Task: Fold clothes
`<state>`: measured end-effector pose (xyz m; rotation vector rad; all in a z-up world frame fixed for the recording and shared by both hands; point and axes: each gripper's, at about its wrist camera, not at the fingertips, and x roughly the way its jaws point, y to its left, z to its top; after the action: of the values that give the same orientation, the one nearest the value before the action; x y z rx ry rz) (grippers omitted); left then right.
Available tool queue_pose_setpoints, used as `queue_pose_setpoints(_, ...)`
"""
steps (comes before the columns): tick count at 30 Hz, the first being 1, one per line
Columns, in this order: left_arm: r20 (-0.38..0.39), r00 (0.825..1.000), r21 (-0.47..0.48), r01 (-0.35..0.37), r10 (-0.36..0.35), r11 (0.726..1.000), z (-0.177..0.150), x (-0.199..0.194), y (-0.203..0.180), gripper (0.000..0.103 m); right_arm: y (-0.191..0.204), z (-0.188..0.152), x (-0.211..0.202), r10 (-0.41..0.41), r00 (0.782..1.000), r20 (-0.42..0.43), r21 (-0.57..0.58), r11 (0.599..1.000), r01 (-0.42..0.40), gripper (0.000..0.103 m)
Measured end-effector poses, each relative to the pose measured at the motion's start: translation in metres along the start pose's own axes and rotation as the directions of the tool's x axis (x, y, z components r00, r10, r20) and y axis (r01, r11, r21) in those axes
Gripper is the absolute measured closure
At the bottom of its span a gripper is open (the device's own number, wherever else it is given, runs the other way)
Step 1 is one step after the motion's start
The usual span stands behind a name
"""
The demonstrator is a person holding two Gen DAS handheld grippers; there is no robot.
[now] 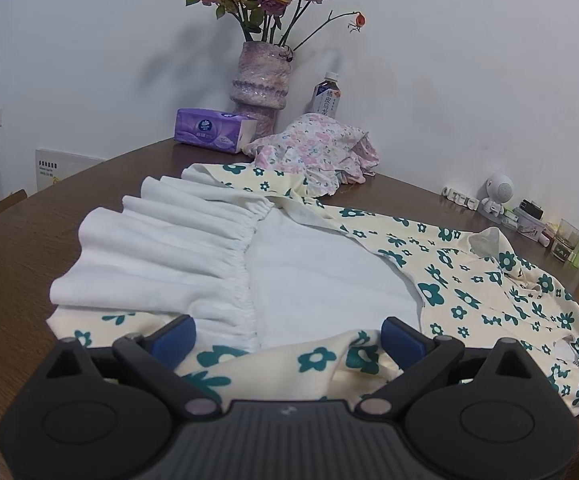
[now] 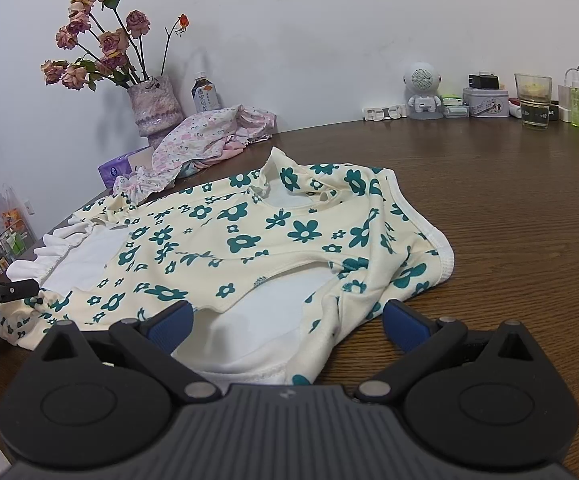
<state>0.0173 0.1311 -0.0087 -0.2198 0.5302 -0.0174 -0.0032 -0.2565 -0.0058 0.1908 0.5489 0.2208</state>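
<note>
The cream cotton dress with teal flower print lies spread across the middle of the dark brown wood-grain surface, its white gathered lining turned out at the skirt end. One long edge looks flipped partway over the body, so I judge the folding barely begun: no tidy crease yet, and every later fold remains. At about eleven o'clock from it, toward the wall, a pink-flowered cotton garment sits crumpled and unfolded.

The left claw stands wide, both blue pads over the near hem, gripping nothing. The right claw is equally wide at the dress's other end, also empty.

By count: two garments, two claws, one mottled pink ceramic vase of dried roses, one purple tissue pack, one plastic drink bottle, one small white robot figurine.
</note>
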Motion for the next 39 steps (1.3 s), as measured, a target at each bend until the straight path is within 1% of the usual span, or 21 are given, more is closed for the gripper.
queue_pose_setpoints(39, -0.007, 1.000, 0.020, -0.010, 0.010, 1.000, -0.0002, 0.0003, -0.0039, 0.003, 0.0003, -0.0002, 0.0005, 0.000, 1.000, -0.004, 0.000, 1.000, 0.000, 0.000)
